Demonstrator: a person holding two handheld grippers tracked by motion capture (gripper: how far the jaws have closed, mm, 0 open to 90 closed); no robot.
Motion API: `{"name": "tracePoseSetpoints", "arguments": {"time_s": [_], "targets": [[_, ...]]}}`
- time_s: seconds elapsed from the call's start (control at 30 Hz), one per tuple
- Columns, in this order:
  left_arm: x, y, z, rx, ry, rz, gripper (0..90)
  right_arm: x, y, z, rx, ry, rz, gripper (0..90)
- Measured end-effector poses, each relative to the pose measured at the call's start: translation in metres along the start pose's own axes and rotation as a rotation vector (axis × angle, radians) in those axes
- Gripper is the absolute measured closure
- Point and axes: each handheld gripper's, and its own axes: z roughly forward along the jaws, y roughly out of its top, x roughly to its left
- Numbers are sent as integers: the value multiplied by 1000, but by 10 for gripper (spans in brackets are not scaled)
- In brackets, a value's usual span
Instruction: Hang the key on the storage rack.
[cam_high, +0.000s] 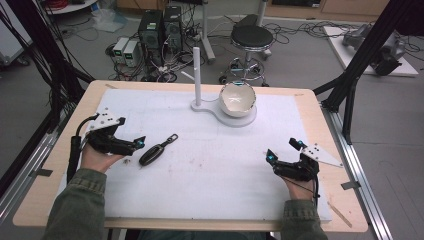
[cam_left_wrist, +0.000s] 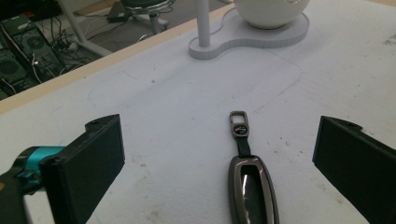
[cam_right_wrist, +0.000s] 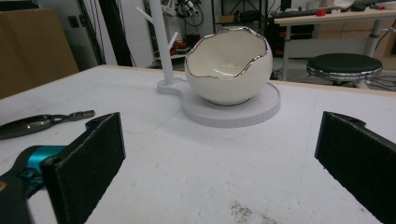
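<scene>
Metal and glossy plastic make the key fob (cam_left_wrist: 252, 191) look light, stiff and probably slippery. It is best taken across its narrow sides by the left gripper (cam_left_wrist: 219, 158), whose jaws are held wide apart around it; the right gripper (cam_right_wrist: 219, 158) is also spread wide and empty.

Beyond my worktop's far edge
I see a round black-seated stool (cam_high: 252, 37) with chrome legs, and dark computer towers (cam_high: 160, 27) among tangled floor cables.

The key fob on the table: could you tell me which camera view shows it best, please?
The left gripper view: the key fob lies close between the open fingers, its clip and glossy face clear, though the frame crops its near end. The high view shows it whole but small. The right gripper view catches it edge-on at the left.
</scene>
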Motion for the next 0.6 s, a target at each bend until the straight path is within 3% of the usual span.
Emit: {"name": "tracePoseSetpoints", "arguments": {"time_s": [0.27, 0.6], "targets": [[-10, 11, 24, 76, -35, 16, 26, 1, 0, 1, 8, 5, -12, 6], [-13, 22, 45, 160, -65, 34, 26, 1, 0, 0, 9, 8, -1, 6]]}}
